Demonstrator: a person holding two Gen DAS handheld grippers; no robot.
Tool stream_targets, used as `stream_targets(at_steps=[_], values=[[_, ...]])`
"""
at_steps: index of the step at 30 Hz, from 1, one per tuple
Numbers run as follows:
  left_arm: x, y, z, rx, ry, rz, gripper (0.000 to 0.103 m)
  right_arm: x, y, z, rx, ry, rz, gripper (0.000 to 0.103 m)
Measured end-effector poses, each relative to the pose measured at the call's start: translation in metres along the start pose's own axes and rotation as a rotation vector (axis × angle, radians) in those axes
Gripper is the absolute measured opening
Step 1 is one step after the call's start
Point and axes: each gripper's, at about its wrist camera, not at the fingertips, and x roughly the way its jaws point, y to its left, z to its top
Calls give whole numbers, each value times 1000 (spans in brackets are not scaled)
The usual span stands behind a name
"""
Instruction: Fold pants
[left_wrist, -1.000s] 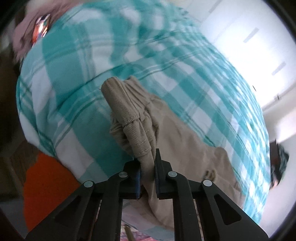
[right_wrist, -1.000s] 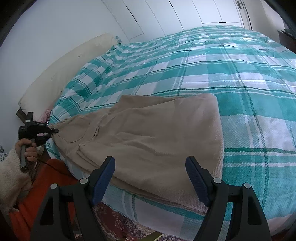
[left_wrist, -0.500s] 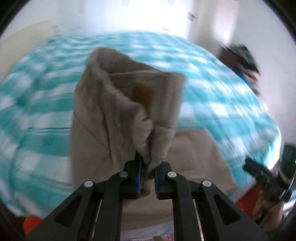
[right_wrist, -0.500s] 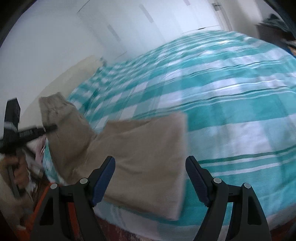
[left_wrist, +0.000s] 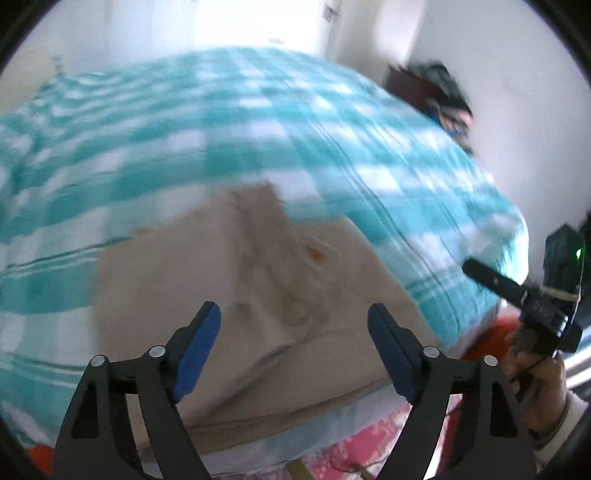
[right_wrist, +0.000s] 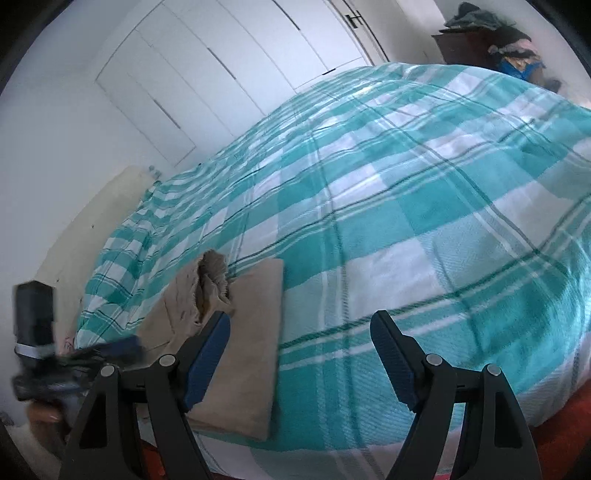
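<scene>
Your left tool (left_wrist: 293, 343) has just been opening and holds nothing; your right tool (right_wrist: 299, 354) gapes empty too. The pants (left_wrist: 258, 295) lie folded at the bed's (right_wrist: 406, 206) near edge. Next, flatten that rumpled top layer.

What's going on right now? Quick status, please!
Left tool just opened, nothing between its jaws; right tool open, empty. Folded beige cotton pants on teal checked bedspread. Nothing in the way.
</scene>
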Motion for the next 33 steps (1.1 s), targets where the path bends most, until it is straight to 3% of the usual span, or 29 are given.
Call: stream_targets(at_steps=[2,5,7,12,15,16,17,19,20,25,30,31,32,33], values=[[-14,29,-8,-57,-35,60,84,6,18,2,-14,36,72,78],[-15,73,-27,-160,-35,137,82,26,60,-3,-40,161,274,77],[-12,97,-43,-230,-20,147,81,46,87,-5,-85,259,334,69],[11,110,-67,-257,20,128,72,101,134,18,-295,349,219,64],[25,101,-73,-225,64,112,67,141,144,18,-375,498,189,53],[26,98,-75,-214,62,128,67,154,143,16,-391,543,164,48],[23,97,-77,-206,58,136,67,164,143,13,-408,573,133,34],[16,96,-77,-217,42,122,67,170,144,13,-451,584,80,13],[12,97,-76,-229,30,107,67,166,148,19,-475,576,72,8],[13,92,-76,-208,20,85,71,124,147,55,-504,470,114,7],[26,80,-77,-155,46,148,73,151,113,30,-408,549,59,10],[25,81,-78,-156,44,148,73,152,107,29,-364,541,73,17],[25,82,-78,-159,44,143,73,149,100,32,-299,523,84,32],[24,83,-78,-166,43,137,73,145,93,33,-242,519,90,41]])
